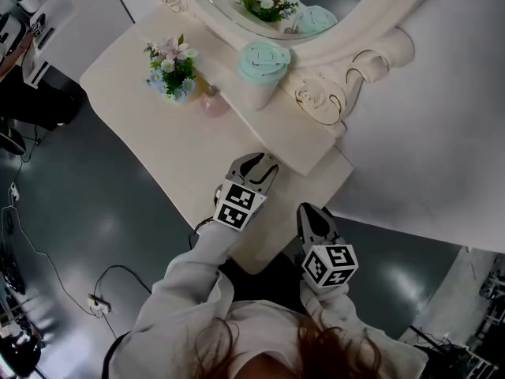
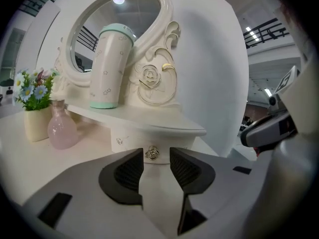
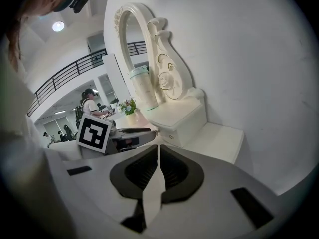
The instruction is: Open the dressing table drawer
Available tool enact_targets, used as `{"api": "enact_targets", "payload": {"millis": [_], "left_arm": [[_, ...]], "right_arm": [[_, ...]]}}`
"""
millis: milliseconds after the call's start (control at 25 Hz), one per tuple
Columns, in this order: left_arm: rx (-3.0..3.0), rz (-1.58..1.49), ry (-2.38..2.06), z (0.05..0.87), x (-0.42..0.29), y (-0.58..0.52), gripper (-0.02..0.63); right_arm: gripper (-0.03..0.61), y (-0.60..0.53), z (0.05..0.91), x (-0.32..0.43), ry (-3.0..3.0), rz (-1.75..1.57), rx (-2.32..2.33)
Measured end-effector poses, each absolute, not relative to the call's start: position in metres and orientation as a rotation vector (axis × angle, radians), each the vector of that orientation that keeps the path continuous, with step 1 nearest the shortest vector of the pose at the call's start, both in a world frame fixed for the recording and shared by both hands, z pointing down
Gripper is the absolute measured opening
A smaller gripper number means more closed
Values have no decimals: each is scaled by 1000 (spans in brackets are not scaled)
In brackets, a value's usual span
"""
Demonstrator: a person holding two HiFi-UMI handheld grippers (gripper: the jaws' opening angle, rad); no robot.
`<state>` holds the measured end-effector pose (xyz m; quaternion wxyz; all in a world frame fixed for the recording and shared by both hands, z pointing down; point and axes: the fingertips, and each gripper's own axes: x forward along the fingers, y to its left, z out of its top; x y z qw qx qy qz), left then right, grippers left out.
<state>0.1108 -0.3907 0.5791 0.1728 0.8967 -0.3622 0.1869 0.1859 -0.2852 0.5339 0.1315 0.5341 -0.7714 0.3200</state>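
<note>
Cream tabletop — small shut drawer, gold knob (ornate) ahead of wide-open left claw; right claw closed.

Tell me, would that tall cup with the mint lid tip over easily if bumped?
Probably: the tumbler is tall and narrow for its base, so a knock near its mint lid could topple it. It stands on a narrow shelf, so it might then roll off. Its surface looks smooth, perhaps slippery to grip.
</note>
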Motion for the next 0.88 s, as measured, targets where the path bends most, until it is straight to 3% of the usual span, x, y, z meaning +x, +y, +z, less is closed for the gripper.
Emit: {"api": "enact_targets", "payload": {"millis": [320,440,880], "left_arm": [[2564,644,-1077,594,116,-408,161],[2594,693,-1105,595,118,-408,109],[2585,706,-1108,596,116,-404,106]], "right_arm": [[43,-281,540,194,-2199,940,1563],[43,-282,541,196,-2192,942,1567],[43,-277,541,194,-2199,937,1573]]}}
